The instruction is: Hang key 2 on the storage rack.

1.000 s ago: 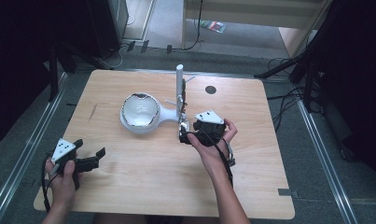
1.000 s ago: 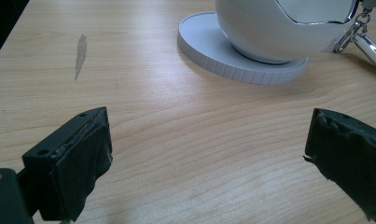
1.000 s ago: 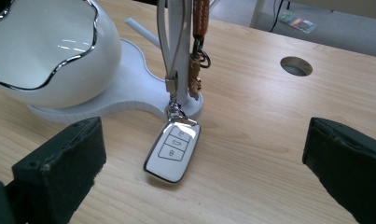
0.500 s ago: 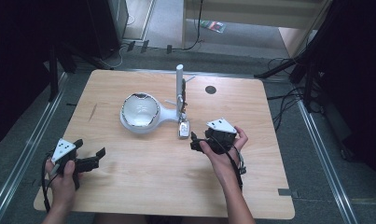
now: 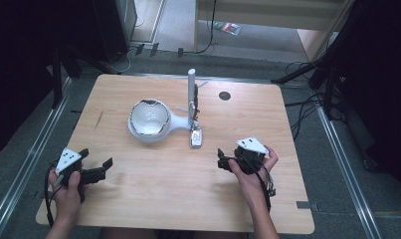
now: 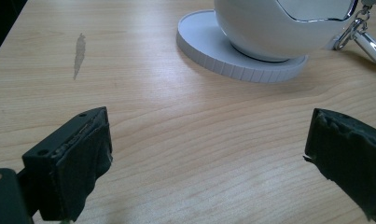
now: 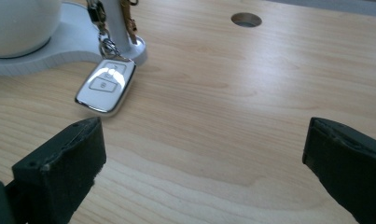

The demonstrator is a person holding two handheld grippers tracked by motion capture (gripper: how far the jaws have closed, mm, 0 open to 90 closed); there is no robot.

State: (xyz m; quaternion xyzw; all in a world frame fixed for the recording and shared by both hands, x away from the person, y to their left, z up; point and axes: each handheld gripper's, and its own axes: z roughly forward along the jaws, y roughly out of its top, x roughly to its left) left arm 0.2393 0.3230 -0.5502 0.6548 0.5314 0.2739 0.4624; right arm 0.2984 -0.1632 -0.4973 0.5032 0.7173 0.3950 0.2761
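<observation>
Both sets of jaws apart — right gripper [image 5: 223, 162] faces the key fob [image 7: 106, 86], left gripper [image 5: 106, 167] parked aside.

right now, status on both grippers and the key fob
Left gripper open, empty, near table edge. Right gripper open, empty, short of key fob. Fob flat by white stand, chained to it. Path clear.
</observation>
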